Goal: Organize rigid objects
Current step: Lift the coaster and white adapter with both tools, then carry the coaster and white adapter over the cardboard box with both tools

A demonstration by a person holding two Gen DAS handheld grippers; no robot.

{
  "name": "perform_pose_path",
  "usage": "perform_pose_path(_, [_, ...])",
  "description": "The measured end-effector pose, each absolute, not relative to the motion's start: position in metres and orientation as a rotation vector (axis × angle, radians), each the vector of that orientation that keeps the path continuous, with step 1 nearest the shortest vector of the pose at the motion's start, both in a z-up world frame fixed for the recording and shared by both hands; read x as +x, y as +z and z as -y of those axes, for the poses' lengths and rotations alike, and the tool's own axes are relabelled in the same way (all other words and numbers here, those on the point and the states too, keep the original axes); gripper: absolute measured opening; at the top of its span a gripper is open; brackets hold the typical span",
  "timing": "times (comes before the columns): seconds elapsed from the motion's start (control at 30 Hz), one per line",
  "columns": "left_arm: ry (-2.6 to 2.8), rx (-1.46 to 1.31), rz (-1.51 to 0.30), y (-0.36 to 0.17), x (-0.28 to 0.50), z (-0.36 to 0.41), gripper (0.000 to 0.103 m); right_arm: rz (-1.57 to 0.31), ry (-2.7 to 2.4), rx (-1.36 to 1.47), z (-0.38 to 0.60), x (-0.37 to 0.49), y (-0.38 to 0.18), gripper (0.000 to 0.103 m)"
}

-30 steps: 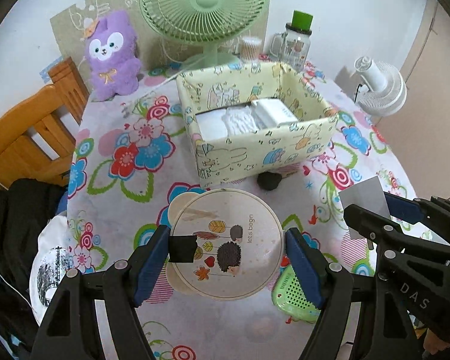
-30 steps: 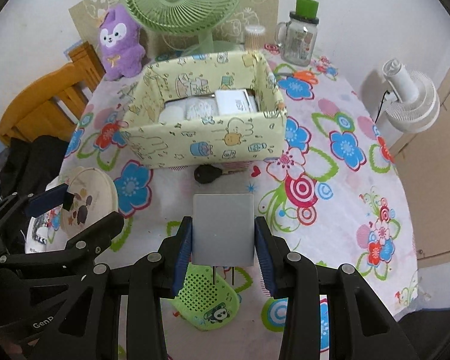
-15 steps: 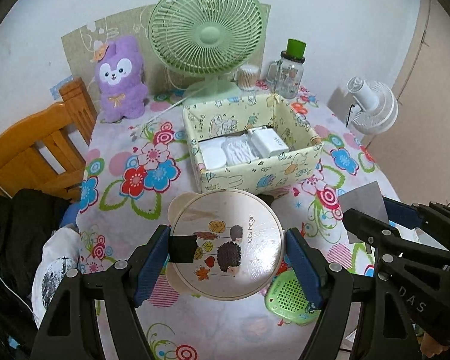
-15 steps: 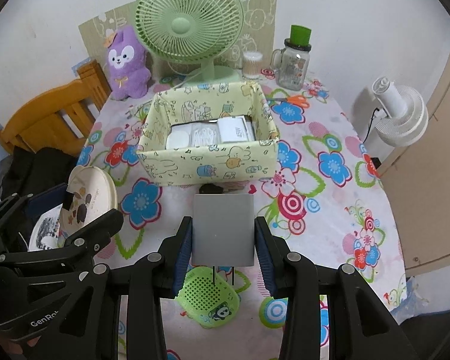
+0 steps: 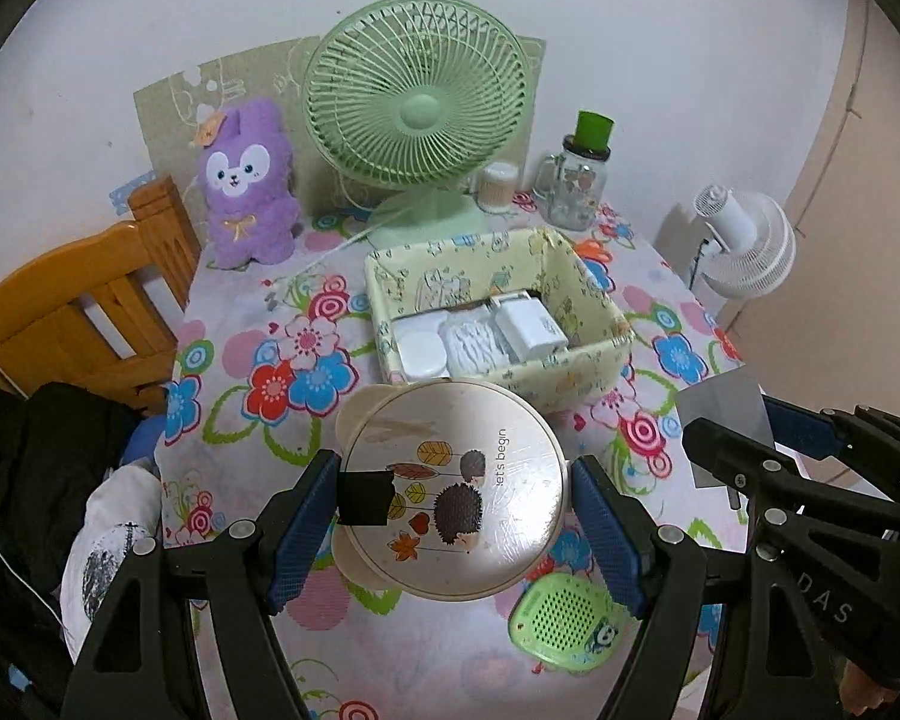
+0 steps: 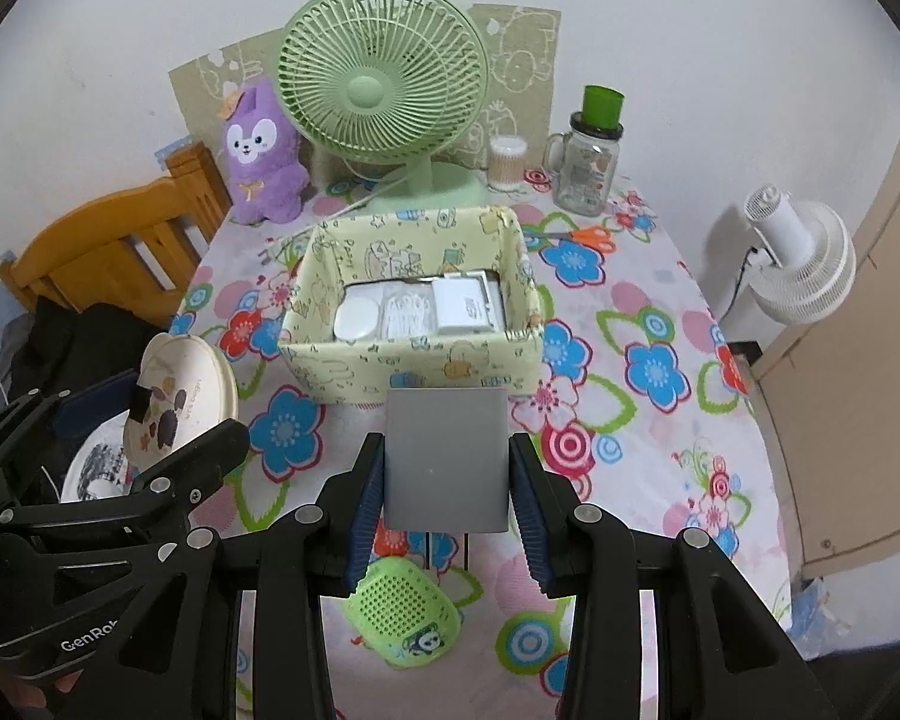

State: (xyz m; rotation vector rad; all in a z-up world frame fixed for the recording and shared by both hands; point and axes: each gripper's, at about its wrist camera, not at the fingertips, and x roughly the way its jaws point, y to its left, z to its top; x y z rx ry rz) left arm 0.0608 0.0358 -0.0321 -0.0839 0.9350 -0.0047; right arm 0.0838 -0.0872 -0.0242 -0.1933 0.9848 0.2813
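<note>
My left gripper [image 5: 453, 471] is shut on a round cream disc [image 5: 468, 420] printed with a hedgehog and leaves, held above the floral table. My right gripper [image 6: 447, 447] is shut on a flat grey square plate [image 6: 447, 468], also lifted off the table. A yellow fabric box [image 6: 414, 363] stands just beyond both, with white items [image 6: 414, 309] packed inside. Below the grippers, a green perforated pad [image 6: 402, 609] lies on the tablecloth. In the left wrist view the grey plate [image 5: 720, 399] shows at the right, and in the right wrist view the disc [image 6: 180, 384] shows at the left.
A green desk fan [image 5: 417, 96], a purple plush toy [image 5: 246, 180], a small swab jar [image 5: 498, 186] and a glass jar with a green lid [image 5: 579, 180] line the far edge. A wooden chair [image 5: 72, 312] with dark clothes stands left. A white fan [image 6: 801, 264] is off the table's right edge.
Both grippers have risen with the disc and the grey plate still held. The table and box look smaller and farther below, and the fan and wall now fill more of the view.
</note>
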Motion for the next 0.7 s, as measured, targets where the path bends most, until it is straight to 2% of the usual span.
perform_pose_path(0.43, [0.066,-0.112,-0.929,-0.020,0.105,-0.034,0.079,-0.986,0.355,-0.183,0.090,0.140,-0.016,0.043])
perform_pose_path(0.7, [0.073,-0.135,-0.945,-0.031,0.141,-0.036,0.079,-0.996,0.399,-0.193,0.090,0.180,-0.025,0.043])
